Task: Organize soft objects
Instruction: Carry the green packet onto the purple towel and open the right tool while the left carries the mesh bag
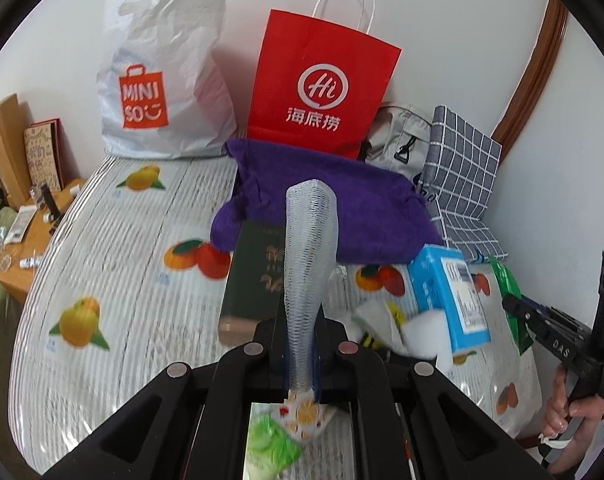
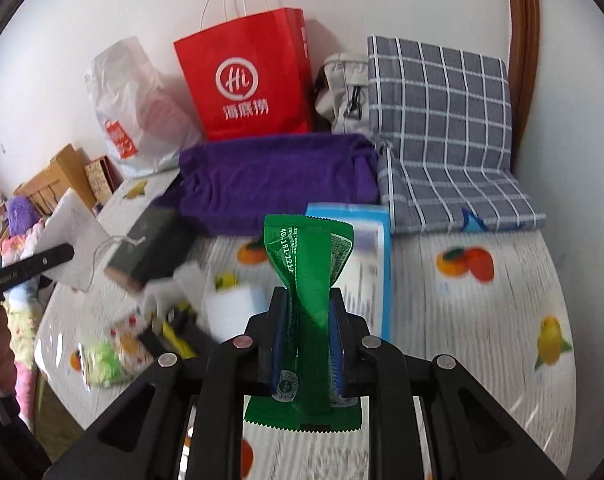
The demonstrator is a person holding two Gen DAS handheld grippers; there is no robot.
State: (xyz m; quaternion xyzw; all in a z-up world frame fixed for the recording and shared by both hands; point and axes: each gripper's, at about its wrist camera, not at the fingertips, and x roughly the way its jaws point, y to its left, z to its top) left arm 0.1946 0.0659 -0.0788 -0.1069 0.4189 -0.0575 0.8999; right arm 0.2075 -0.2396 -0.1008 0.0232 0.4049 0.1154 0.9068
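My left gripper is shut on a white mesh foam sleeve that stands up between its fingers, above the fruit-print table cover. My right gripper is shut on a green foil packet, held above the table. A purple towel lies behind, also in the right wrist view. A white sponge, a green-and-white packet and a fruit-print cloth lie at the left front. The right gripper shows at the left view's right edge.
A red paper bag, a white Miniso bag, a grey pouch and a checked cushion line the wall. A dark green book and a blue box lie mid-table. A wooden shelf stands left.
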